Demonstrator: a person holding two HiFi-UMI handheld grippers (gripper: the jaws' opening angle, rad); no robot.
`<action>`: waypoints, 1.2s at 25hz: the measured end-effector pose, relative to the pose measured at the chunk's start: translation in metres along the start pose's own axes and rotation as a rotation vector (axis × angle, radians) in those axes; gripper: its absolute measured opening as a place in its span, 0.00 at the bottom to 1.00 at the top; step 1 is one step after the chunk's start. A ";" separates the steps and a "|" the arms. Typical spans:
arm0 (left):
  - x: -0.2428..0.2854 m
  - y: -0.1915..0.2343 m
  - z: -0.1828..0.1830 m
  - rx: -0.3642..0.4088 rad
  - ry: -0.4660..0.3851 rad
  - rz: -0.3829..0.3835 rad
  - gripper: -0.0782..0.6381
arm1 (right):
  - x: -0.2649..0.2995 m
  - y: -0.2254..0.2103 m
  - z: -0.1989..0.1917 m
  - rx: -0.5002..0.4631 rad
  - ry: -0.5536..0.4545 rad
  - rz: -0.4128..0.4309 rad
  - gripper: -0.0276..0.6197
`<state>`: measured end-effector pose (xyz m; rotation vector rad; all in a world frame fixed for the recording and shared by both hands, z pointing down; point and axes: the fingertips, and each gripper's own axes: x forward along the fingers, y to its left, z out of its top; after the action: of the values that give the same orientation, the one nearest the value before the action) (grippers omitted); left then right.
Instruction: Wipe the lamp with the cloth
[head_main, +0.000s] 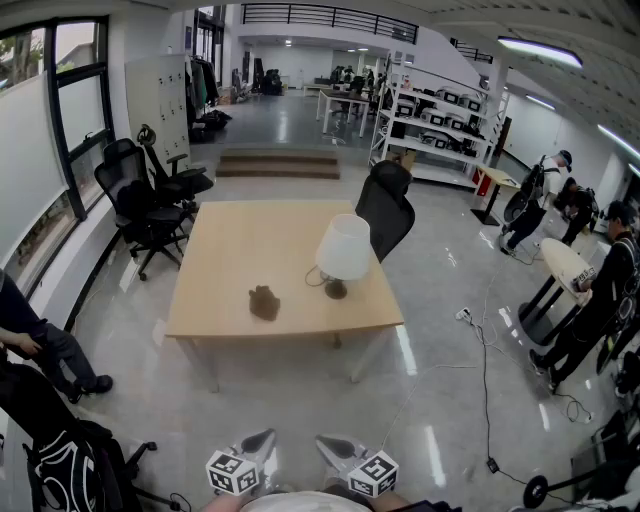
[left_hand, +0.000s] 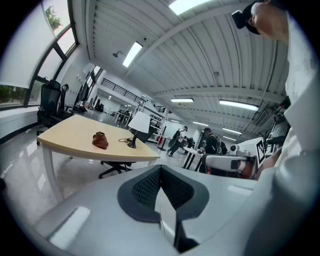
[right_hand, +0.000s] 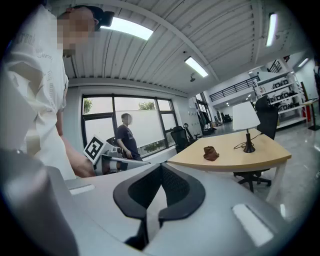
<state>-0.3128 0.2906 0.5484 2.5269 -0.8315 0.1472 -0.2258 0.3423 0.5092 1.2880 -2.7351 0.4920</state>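
head view has the wooden table (head_main: 240, 240) well ahead across the floor, with the white-shaded lamp (head_main: 342, 250) standing upright near its front right edge and the crumpled brown cloth (head_main: 264, 302) lying to the lamp's left, apart from it. left gripper (left_hand: 160, 172) and right gripper (right_hand: 160, 170) both sit low by the person's body, jaws pressed together with nothing between them, well short of the table. black office chair (head_main: 385, 205) parked just behind the lamp.
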 end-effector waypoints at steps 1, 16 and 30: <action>0.000 0.001 0.003 0.008 -0.002 -0.002 0.11 | 0.001 -0.002 0.002 0.000 -0.005 -0.009 0.06; 0.002 0.008 0.005 0.022 0.009 -0.003 0.11 | 0.002 -0.014 0.001 0.038 -0.038 -0.051 0.06; 0.032 0.012 0.015 0.047 0.038 0.009 0.11 | 0.012 -0.045 -0.010 0.038 0.020 -0.041 0.06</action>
<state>-0.2945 0.2578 0.5480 2.5557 -0.8332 0.2195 -0.2001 0.3099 0.5322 1.3379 -2.6899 0.5528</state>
